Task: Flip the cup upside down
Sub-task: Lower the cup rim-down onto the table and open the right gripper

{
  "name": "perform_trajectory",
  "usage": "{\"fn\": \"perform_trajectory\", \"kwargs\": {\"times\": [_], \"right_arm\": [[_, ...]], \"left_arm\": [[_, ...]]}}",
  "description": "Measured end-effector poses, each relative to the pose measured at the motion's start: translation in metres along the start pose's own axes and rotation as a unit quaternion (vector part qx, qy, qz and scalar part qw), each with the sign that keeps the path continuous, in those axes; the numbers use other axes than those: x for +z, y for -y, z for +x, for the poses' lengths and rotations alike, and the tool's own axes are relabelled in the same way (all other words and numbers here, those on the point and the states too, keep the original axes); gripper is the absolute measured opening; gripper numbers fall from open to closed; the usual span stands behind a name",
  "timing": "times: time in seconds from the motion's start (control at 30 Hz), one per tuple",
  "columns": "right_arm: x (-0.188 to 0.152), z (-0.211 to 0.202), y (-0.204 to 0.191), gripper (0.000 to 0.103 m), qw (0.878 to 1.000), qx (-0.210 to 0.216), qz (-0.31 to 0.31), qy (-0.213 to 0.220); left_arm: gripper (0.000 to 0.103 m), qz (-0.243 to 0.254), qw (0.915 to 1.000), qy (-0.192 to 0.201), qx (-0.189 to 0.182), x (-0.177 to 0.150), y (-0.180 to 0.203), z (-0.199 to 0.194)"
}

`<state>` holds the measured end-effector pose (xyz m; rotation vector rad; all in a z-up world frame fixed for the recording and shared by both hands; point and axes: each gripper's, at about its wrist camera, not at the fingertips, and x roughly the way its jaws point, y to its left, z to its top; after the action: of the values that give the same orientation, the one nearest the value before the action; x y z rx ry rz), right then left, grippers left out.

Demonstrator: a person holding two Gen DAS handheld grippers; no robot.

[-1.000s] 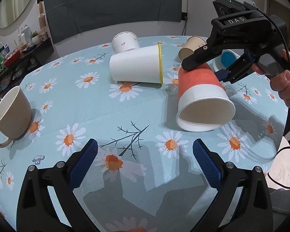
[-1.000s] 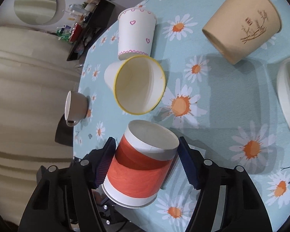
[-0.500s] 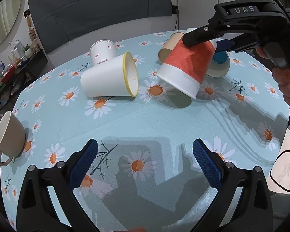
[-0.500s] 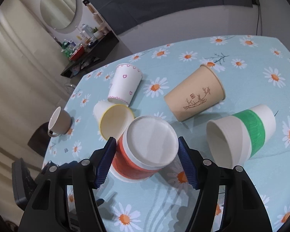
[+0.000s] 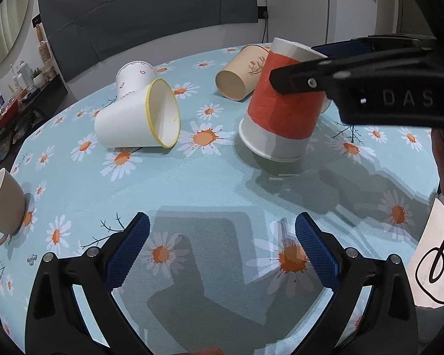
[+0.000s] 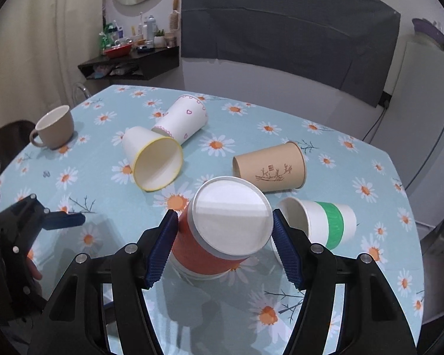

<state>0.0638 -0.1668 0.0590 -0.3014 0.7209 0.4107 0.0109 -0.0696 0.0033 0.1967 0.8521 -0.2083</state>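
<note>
The tabletop (image 6: 379, 174) carries everything, and I work near its middle, well in from every edge. My right gripper (image 6: 222, 245) has its fingers clenched on the orange cup (image 6: 198, 251), base up and mouth down, tilted, its rim at or just above the cloth; I judge it nearly set. The green-banded cup (image 6: 331, 224) lies just beside it, the tan cup (image 6: 272, 167) behind, so room is tight there. My left gripper (image 5: 222, 245) hovers released over bare cloth.
</note>
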Motion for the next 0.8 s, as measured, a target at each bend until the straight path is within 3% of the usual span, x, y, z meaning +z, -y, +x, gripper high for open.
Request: {"fn": "perform_trajectory", "kwargs": {"times": [0.23,0.37,0.57,0.8], "right_arm": [[-0.009,-0.001,-0.029,0.060,0.999,-0.019,-0.047,0.003],[-0.011,0.001,-0.044,0.060,0.997,-0.032,-0.072,0.008],[-0.013,0.004,-0.054,0.061,0.996,-0.038,-0.074,0.017],[-0.018,-0.006,-0.052,0.074,0.998,-0.017,-0.051,0.031]], "left_arm": [[0.096,-0.009,0.9999,-0.005,-0.012,-0.007,0.000,0.006],[0.096,-0.020,0.9998,-0.005,-0.002,-0.013,-0.009,0.005],[0.097,-0.036,0.9993,-0.008,-0.005,-0.019,-0.020,0.007],[0.097,-0.037,0.9992,-0.007,-0.012,-0.023,-0.021,0.008]]}}
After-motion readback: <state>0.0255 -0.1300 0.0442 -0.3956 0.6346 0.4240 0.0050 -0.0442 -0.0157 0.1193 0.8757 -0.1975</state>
